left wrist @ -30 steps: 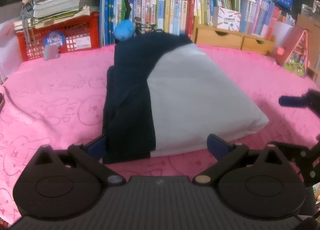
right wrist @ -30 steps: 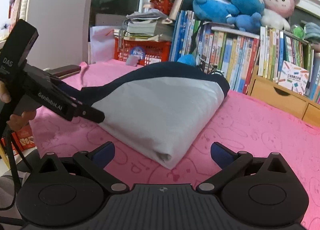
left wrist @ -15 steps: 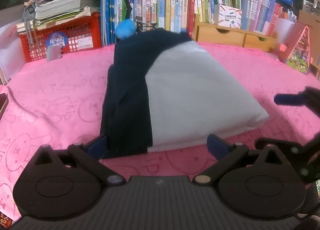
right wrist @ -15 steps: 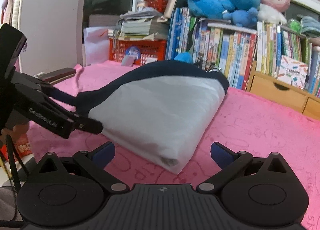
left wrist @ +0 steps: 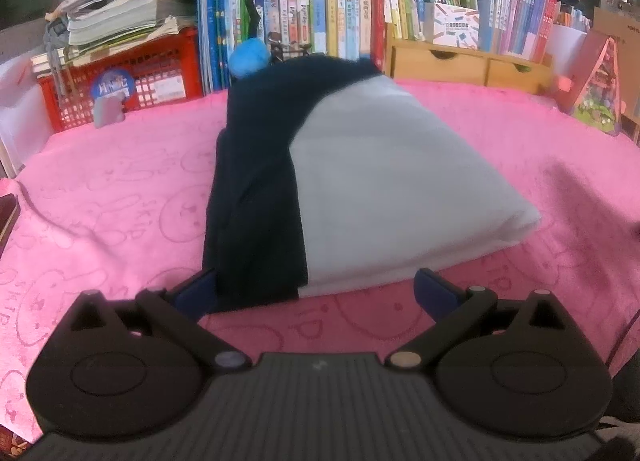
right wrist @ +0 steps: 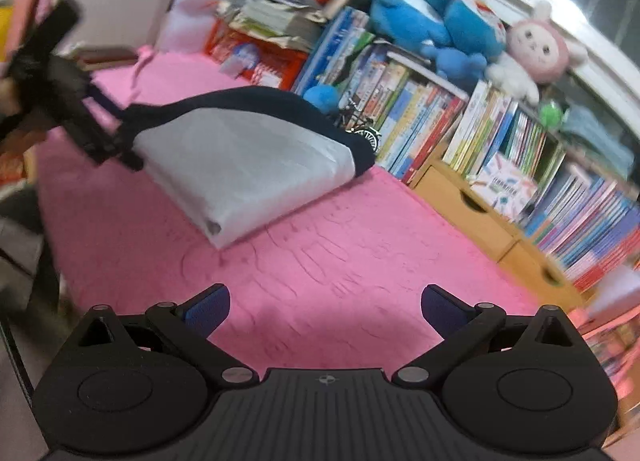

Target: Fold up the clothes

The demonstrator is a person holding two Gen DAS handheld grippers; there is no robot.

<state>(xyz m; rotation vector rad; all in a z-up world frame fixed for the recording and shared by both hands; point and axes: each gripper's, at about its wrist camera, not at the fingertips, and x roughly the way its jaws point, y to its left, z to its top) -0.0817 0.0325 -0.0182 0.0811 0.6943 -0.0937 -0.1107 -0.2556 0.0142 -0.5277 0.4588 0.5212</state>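
Work surface: a pink towel-like cover (left wrist: 120, 197) printed with rabbit outlines, spread flat. On it lies the folded garment (left wrist: 360, 189), grey with a dark navy band along its left edge. My left gripper (left wrist: 316, 285) sits at its near edge, jaws wide, holding nothing. My right gripper (right wrist: 324, 303) hangs over bare pink cover, well apart, jaws wide, empty. Behind: rows of books (left wrist: 320, 17), a red crate (left wrist: 132, 85), wooden drawers (left wrist: 460, 65), plush toys (right wrist: 440, 29).
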